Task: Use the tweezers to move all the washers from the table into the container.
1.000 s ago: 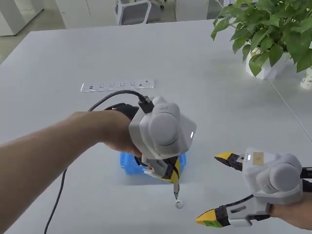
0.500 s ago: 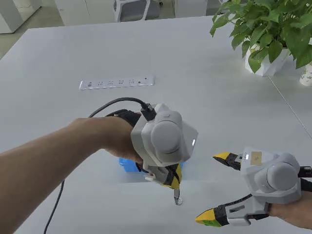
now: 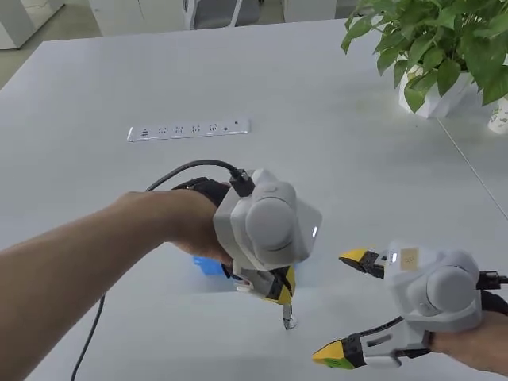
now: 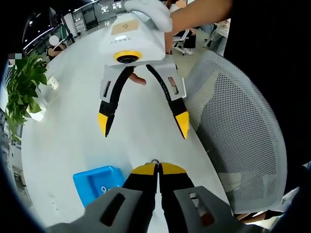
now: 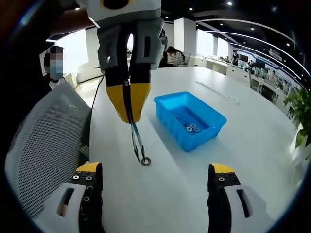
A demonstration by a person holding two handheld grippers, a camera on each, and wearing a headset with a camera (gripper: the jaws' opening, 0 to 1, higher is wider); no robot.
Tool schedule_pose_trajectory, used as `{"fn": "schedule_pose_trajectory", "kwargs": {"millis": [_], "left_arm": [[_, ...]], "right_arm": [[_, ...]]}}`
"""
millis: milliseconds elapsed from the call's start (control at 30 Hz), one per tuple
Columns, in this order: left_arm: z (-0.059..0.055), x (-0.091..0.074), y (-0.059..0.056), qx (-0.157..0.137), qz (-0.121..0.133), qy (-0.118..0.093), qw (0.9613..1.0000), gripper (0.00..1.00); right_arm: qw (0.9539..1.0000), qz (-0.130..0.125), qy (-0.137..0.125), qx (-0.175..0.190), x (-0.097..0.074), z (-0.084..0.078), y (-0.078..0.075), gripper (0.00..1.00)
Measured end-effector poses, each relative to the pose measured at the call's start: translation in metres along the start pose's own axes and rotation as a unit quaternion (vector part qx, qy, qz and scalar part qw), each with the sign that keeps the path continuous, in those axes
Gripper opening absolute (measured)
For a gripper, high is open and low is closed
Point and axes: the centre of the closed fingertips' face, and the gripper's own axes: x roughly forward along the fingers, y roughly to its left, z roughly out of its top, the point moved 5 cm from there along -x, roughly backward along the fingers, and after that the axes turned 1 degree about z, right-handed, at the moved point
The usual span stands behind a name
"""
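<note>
Just beyond the shut jaws of our left gripper point(image 3: 279, 290), which are clamping the tweezers point(image 5: 136, 141), a washer point(image 5: 146, 161) is lying on the tabletop point(image 5: 165, 204) at the tweezer tips. We are holding our right gripper point(image 3: 343, 308) with jaws spread wide, gripping nothing, facing that washer. The blue container point(image 5: 190, 118), carrying other washers point(image 5: 188, 127), is sitting just beside the left jaws.

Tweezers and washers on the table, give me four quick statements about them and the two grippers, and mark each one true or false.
The left gripper is shut on the tweezers. True.
The tweezers' tips are at a washer outside the blue container. True.
The container is empty. False: several washers lie in it.
The right gripper grips the washer. False: its fingers are spread apart and hold nothing.
</note>
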Motion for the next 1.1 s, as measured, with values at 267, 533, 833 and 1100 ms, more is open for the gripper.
{"fn": "schedule_pose_trajectory", "kwargs": {"millis": [267,533,833,1100], "left_arm": [[0.000,0.000,-0.001,-0.001,-0.001,0.000,1.0000,0.04],[0.000,0.001,-0.001,-0.003,-0.002,0.000,1.0000,0.04],[-0.001,0.001,-0.001,-0.004,-0.001,0.000,1.0000,0.04],[-0.001,0.001,-0.001,-0.009,0.000,-0.001,1.0000,0.04]], "right_arm": [[0.9993,0.011,-0.004,-0.035,0.014,0.002,0.011,0.61],[0.9989,0.015,-0.005,-0.044,0.026,0.008,0.014,0.41],[0.9990,0.018,-0.004,-0.041,0.039,0.010,0.015,0.28],[0.9990,0.015,0.009,-0.040,0.048,0.007,0.016,0.19]]}}
